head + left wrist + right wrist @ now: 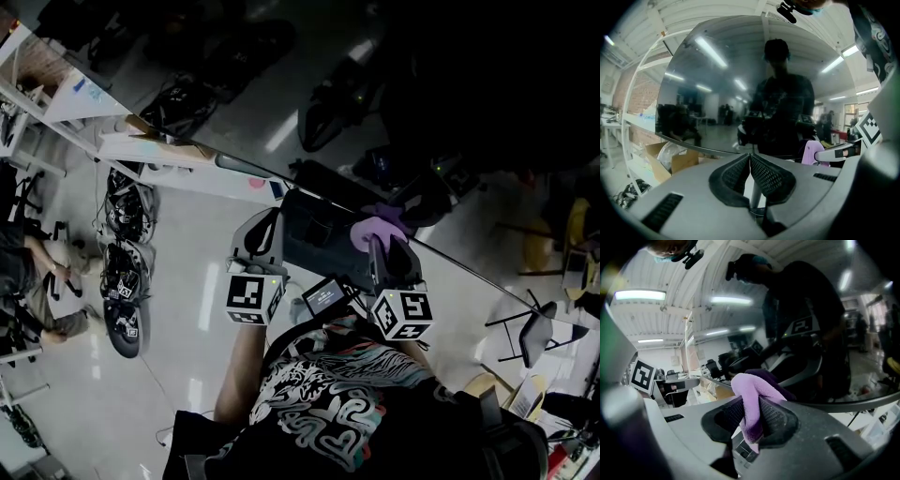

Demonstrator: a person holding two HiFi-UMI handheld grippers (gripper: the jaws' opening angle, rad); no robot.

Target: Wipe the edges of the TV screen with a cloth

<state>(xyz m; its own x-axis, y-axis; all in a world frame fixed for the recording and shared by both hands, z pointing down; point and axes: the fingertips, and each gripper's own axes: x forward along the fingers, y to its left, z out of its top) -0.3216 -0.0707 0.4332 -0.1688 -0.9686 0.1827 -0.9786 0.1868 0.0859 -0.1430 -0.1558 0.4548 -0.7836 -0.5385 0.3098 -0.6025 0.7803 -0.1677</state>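
The glossy pale floor (pixel 187 309) beneath you mirrors the ceiling lights. On it, to your left, lie dark heaps of gear (pixel 120 281). To your right stands a black folding chair (pixel 534 328). A white rack (pixel 635 123) at your left holds a cardboard box (pixel 679 161).

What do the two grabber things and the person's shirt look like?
The left hand-held gripper and right hand-held gripper are smooth grey plastic with black, bumpy pads. Each carries a white cube with black square markers. The person wears a black shirt with pale swirly patterns.
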